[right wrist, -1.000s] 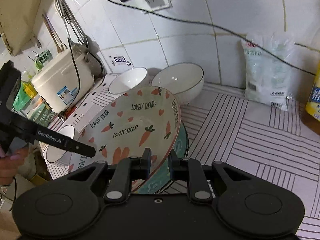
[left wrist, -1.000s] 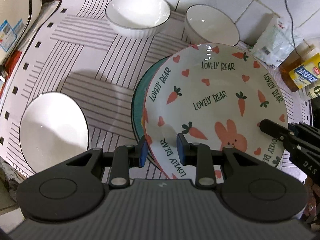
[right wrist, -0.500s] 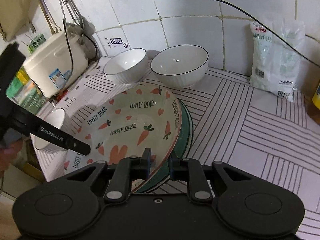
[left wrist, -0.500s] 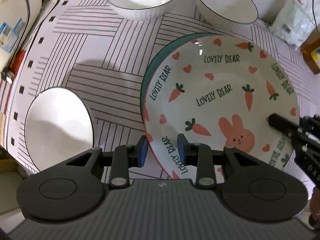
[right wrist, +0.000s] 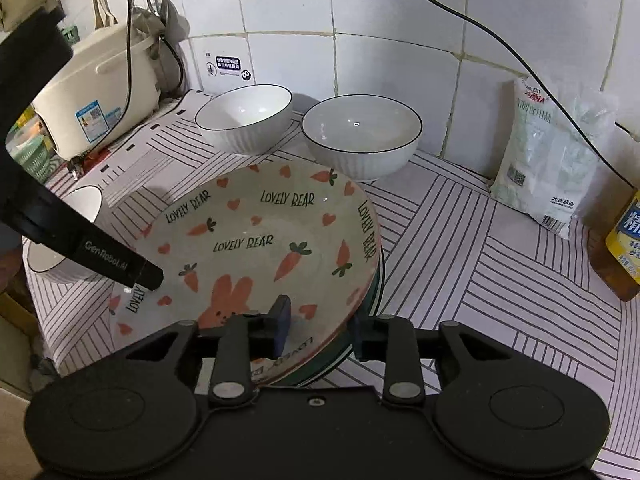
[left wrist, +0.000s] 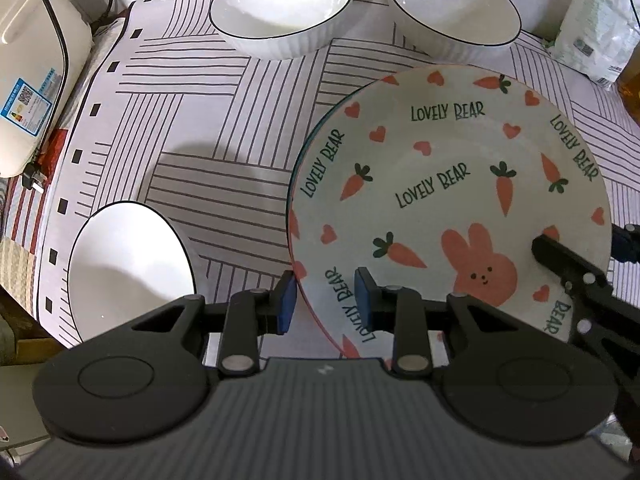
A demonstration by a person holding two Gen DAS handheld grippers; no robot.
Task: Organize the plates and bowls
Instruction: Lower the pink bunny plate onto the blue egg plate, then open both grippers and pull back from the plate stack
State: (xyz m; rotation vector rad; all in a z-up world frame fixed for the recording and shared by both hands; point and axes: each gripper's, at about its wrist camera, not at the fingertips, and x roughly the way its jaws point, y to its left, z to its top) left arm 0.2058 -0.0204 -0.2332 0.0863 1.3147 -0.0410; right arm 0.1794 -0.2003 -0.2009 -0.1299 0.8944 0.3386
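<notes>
The carrot plate [left wrist: 448,200] is lying stacked on a green-rimmed plate [right wrist: 374,292] at the counter's [left wrist: 200,128] near edge. Its rim is being straddled by the left claw [left wrist: 325,296] and right claw [right wrist: 318,326], both released, on opposite sides.
</notes>
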